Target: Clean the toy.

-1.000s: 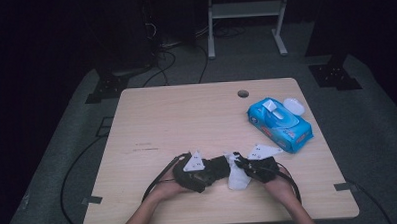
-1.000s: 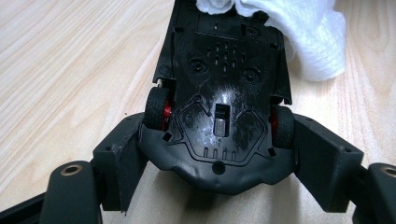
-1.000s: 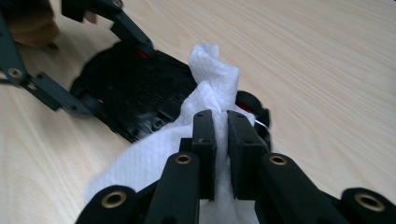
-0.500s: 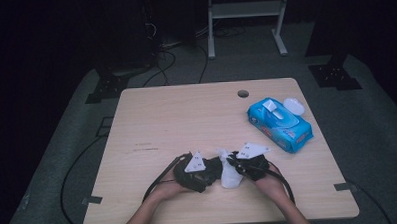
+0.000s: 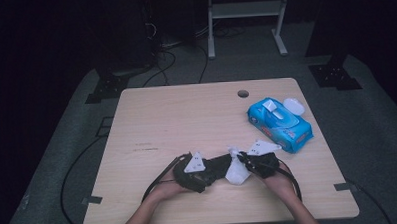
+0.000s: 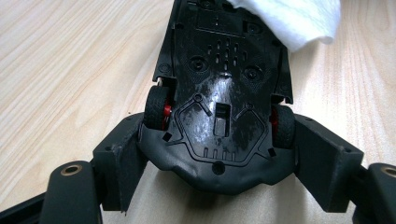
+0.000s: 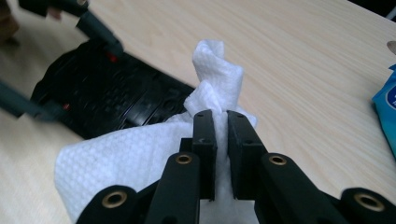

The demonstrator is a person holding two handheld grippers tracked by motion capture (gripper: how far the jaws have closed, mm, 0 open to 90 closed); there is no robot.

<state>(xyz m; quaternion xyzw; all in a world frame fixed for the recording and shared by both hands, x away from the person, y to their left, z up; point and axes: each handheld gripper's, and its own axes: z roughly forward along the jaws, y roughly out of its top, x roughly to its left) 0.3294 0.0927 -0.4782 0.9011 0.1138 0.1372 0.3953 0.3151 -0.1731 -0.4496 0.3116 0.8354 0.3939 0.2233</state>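
Observation:
A black toy car point(image 6: 224, 93) with red wheel hubs lies belly-up, and my left gripper point(image 6: 219, 149) is shut on its sides at the wheels. In the high view the car point(image 5: 219, 164) sits low over the table's front, between my left gripper point(image 5: 211, 170) and my right gripper point(image 5: 242, 163). My right gripper point(image 7: 222, 126) is shut on a bunched white wipe point(image 7: 215, 70). The wipe point(image 5: 236, 171) rests against the car's far end point(image 7: 121, 98), and a corner of the wipe point(image 6: 294, 18) shows over the car's underside.
A blue pack of wipes point(image 5: 279, 121) with its white lid point(image 5: 293, 106) flipped up lies at the right of the wooden table point(image 5: 186, 117). A cable hole point(image 5: 243, 93) sits near the back edge. Cables trail off the table's front left.
The right gripper with the wipe slid left along the car, then came back a little to the right. The left gripper and the car stayed put.

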